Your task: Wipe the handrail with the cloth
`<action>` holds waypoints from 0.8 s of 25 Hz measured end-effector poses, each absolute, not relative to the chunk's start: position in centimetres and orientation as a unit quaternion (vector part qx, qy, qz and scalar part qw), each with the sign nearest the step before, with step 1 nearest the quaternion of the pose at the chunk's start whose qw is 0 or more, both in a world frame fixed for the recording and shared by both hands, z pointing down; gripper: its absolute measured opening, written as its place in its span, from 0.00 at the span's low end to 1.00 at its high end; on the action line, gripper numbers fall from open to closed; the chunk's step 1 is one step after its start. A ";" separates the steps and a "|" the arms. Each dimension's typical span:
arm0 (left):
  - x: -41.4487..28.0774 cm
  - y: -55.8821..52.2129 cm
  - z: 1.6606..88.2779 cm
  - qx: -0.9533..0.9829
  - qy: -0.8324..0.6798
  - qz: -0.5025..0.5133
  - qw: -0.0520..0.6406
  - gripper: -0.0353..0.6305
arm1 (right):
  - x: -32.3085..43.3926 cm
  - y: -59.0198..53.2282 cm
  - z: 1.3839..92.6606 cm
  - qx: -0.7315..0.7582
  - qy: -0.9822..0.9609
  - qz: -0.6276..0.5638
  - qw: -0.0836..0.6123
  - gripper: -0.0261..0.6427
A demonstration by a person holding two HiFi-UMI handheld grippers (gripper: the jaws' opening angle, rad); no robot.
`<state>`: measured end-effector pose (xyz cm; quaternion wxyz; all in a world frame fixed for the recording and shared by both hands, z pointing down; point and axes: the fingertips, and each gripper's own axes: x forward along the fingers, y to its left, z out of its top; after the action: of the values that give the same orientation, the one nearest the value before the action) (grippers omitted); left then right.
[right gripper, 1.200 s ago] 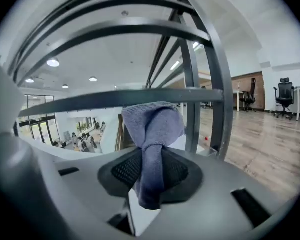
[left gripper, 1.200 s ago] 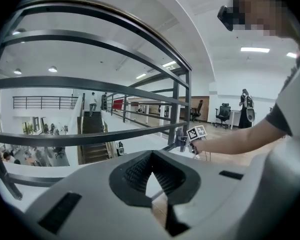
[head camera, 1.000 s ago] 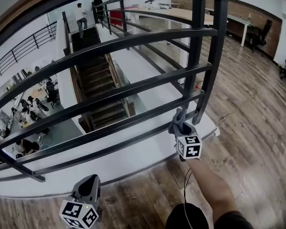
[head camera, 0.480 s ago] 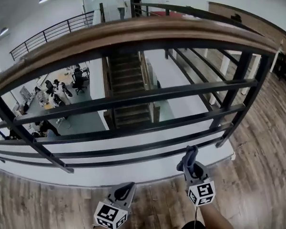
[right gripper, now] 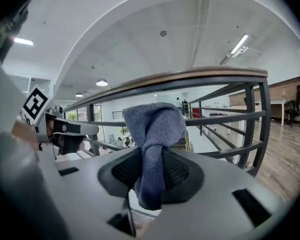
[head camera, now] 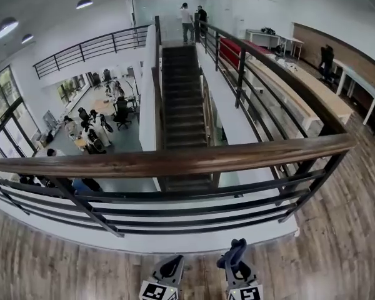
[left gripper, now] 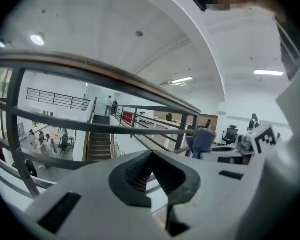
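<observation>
A wooden handrail (head camera: 175, 161) tops a black metal railing across the head view, and the same handrail (right gripper: 190, 76) arcs overhead in the right gripper view. My right gripper (head camera: 235, 255) is shut on a blue-grey cloth (right gripper: 155, 134), which bunches above the jaws; in the head view the cloth (head camera: 232, 254) sits well below the rail, not touching it. My left gripper (head camera: 170, 269) is low beside the right one, shut with nothing between its pads. From the left gripper view the handrail (left gripper: 90, 66) runs above and ahead.
Black horizontal bars (head camera: 194, 210) fill the railing under the handrail. Beyond it drops an open atrium with a staircase (head camera: 181, 105) and people at desks below. Wood flooring (head camera: 337, 230) lies on my side; a second railing (head camera: 262, 86) runs away at right.
The view has tilted up: the handrail dropped from the top of the picture to its middle, and both grippers slid toward the bottom edge. The cloth stays in the right gripper.
</observation>
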<state>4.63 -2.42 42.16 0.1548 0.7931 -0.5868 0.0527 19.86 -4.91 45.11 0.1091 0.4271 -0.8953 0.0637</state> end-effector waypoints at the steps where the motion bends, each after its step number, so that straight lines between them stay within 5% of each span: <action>1: 4.8 -2.0 40.0 0.791 -0.590 0.048 0.156 0.06 | 20.2 -4.2 43.3 0.426 -0.896 0.060 0.110 0.19; 11: 6.8 3.8 22.8 0.752 -0.643 -0.008 0.145 0.06 | 23.6 2.4 25.5 0.415 -0.902 0.020 0.121 0.19; 20: 9.9 11.6 20.1 0.747 -0.654 -0.012 0.120 0.06 | 26.1 9.3 21.8 0.409 -0.908 0.006 0.091 0.19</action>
<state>9.90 11.56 20.09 0.1202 0.7468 -0.6540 -0.0123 26.14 9.27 21.79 0.0906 0.4091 -0.9080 0.0062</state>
